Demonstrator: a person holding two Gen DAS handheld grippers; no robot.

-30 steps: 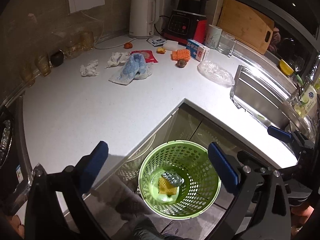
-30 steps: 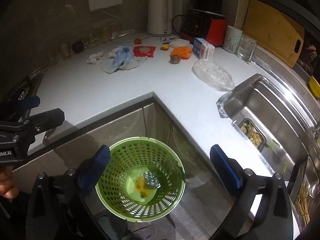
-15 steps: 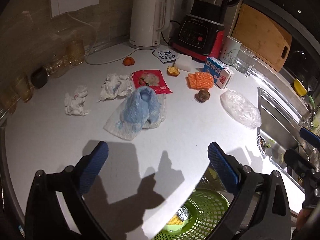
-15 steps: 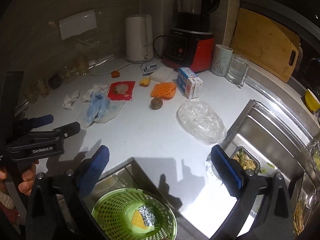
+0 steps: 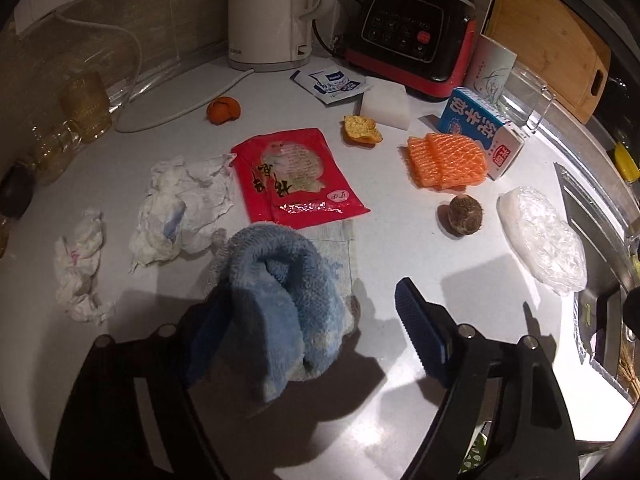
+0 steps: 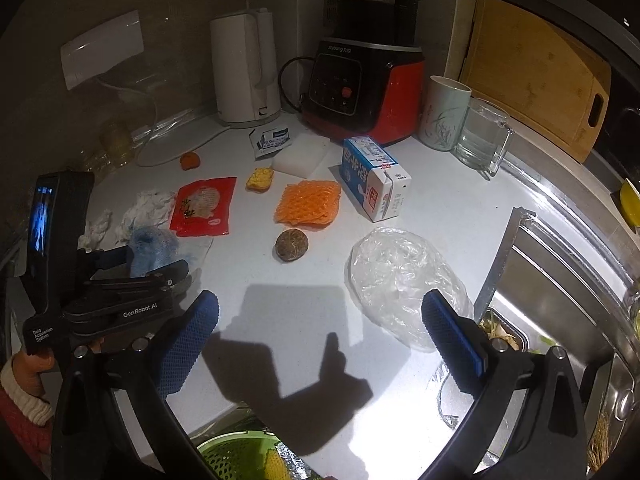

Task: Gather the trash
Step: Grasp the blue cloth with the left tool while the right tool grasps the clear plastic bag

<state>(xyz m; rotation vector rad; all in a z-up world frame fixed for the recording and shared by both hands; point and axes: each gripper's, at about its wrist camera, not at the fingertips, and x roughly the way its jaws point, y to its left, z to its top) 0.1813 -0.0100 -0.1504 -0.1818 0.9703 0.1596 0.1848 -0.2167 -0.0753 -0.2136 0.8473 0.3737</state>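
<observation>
Trash lies on the white counter: a red wrapper (image 5: 294, 178), crumpled tissues (image 5: 184, 204), orange foam net (image 5: 446, 160), peel pieces (image 5: 360, 130), a brown pit (image 5: 464, 214), a clear plastic bag (image 5: 540, 240) and a milk carton (image 5: 480, 130). My left gripper (image 5: 316, 320) is open around a blue cloth (image 5: 276, 300); the cloth hides most of its left finger. My right gripper (image 6: 324, 336) is open and empty over bare counter, next to the plastic bag (image 6: 404, 280). The green bin (image 6: 240, 458) shows below the counter edge.
A white kettle (image 5: 268, 12), a blender (image 5: 412, 36), a mug (image 6: 446, 112), a glass (image 6: 482, 136) and a cutting board (image 6: 532, 72) stand at the back. The steel sink (image 6: 560, 300) is at the right. Jars (image 5: 80, 108) line the left wall.
Both grippers have moved forward from above the green bin to over the counter. My left gripper now straddles the blue cloth; my right one has come nearer the plastic bag.
</observation>
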